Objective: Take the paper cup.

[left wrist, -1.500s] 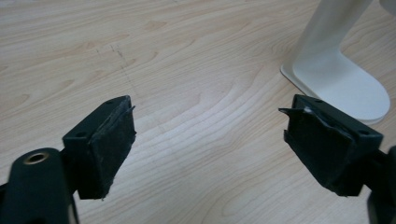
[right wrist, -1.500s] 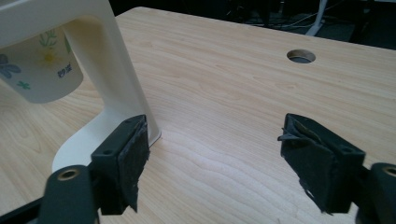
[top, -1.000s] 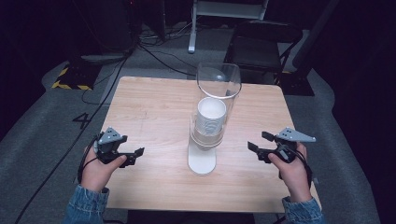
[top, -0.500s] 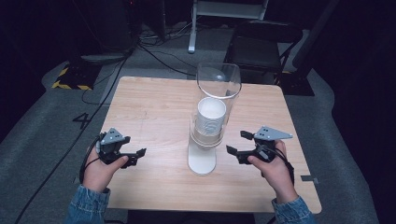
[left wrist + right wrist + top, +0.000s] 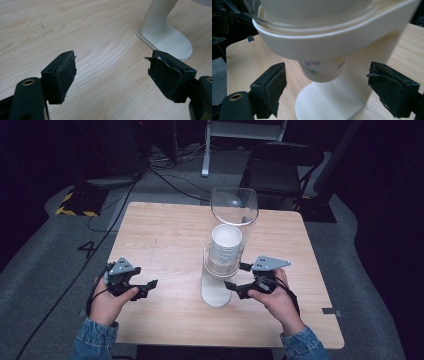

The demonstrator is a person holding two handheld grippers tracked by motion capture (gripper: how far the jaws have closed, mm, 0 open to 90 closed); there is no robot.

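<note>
A cup dispenser stands mid-table: a white stand (image 5: 216, 292) carries a clear tube (image 5: 234, 207) with a stack of paper cups (image 5: 226, 242) inside. My right gripper (image 5: 236, 276) is open just right of the stand, level with the tube's lower end. In the right gripper view the bottom cup (image 5: 322, 70), white with small blue and green prints, hangs out of the white collar (image 5: 332, 42) between and beyond the open right gripper (image 5: 327, 85), untouched. My left gripper (image 5: 148, 289) rests open at the table's left, and the left gripper (image 5: 112, 72) faces bare wood with the stand's foot (image 5: 167, 37) ahead.
The wooden table (image 5: 160, 235) has bare wood left of and behind the dispenser. Beyond its far edge are a dark chair (image 5: 280, 160), floor cables (image 5: 165, 175) and a yellow-black striped block (image 5: 75, 205). The person's denim sleeves come in at the bottom.
My right gripper has moved left and slightly forward, from the table's right side up to the dispenser. The left gripper has hardly moved. Both stayed open.
</note>
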